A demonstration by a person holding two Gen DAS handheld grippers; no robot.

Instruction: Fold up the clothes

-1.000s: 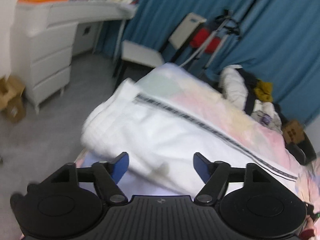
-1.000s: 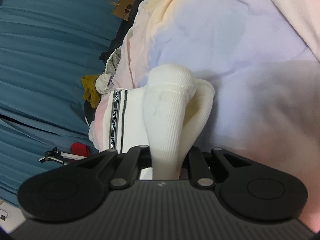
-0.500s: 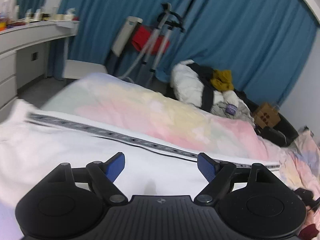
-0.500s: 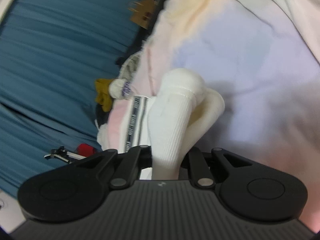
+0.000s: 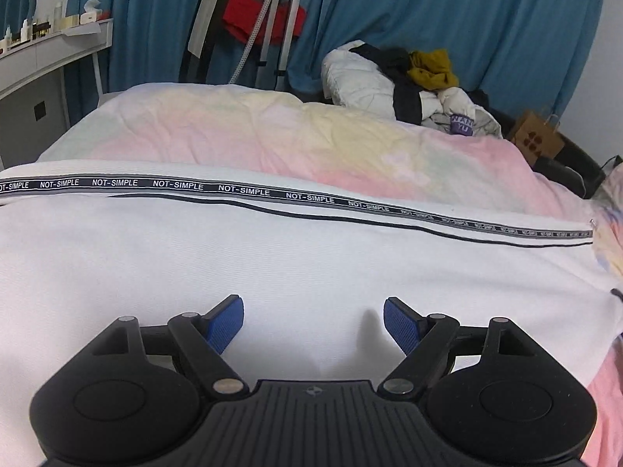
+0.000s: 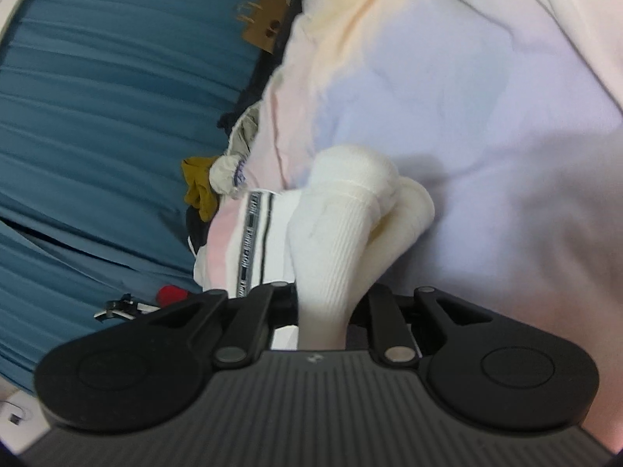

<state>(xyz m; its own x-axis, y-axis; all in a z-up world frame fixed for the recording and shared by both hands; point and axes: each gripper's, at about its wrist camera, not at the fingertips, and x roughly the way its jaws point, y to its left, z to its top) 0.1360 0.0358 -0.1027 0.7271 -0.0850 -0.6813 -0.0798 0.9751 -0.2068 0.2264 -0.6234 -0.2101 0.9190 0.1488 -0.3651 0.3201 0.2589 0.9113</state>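
Observation:
White trousers [image 5: 272, 257] with a black "NOT-SIMPLE" side stripe [image 5: 241, 190] lie stretched across the pastel bed cover [image 5: 272, 132]. My left gripper [image 5: 313, 321] is open and empty, hovering just over the white cloth, blue pads [image 5: 226, 323] apart. In the right wrist view my right gripper [image 6: 323, 311] is shut on the ribbed white cuff [image 6: 335, 233] of the trousers, which bunches up between the fingers; the stripe [image 6: 249, 241] runs off to the left. The fingertips are hidden by the cloth.
A heap of clothes [image 5: 409, 81] sits at the far side of the bed. A brown paper bag [image 5: 537, 140] stands at the right. A chair and tripod with red cloth [image 5: 264, 23] stand by the blue curtains [image 5: 467, 19]. A white desk [image 5: 46, 62] is left.
My left gripper has swung right from the bed's corner and now faces along the spread trousers, closer to the cloth. My right gripper keeps its hold on the cuff and has tilted slightly.

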